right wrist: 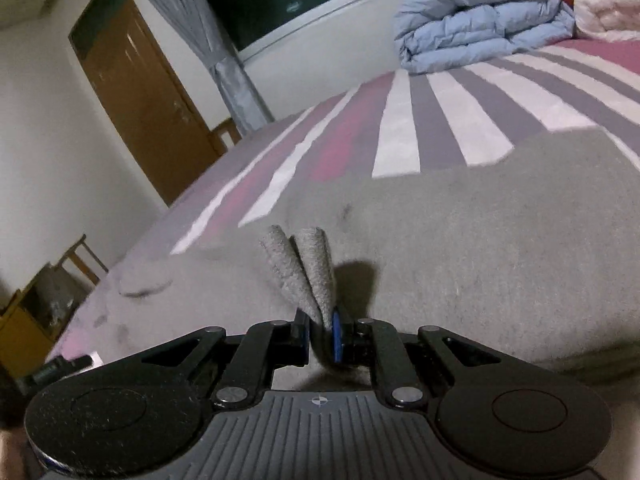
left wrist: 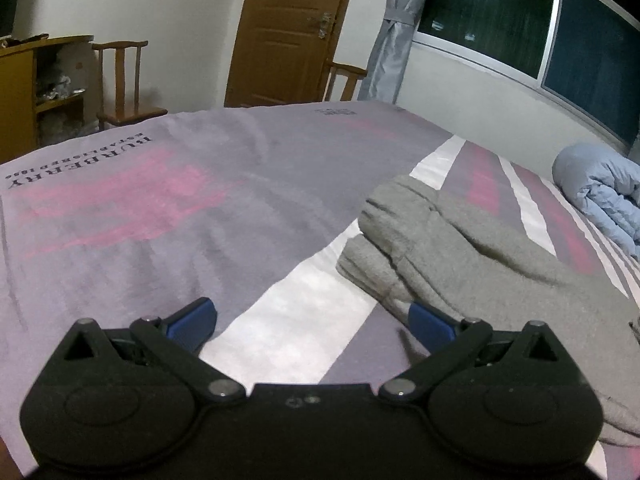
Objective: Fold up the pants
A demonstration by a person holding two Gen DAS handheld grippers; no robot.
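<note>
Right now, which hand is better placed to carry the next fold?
Right. The right gripper is already shut on a pinch of the grey pants. The left gripper is open, holding nothing, beside the pants on the bed.

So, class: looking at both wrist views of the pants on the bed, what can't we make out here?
- Pants: left wrist view cuts them off at the right edge, so the full shape is unknown.
- Right gripper: clamped on a fold of the fabric; which part of the pants is unclear.
- Wooden cabinet: shelf contents blurred and too small.
- Left gripper: open; not seen in the right wrist view.
</note>
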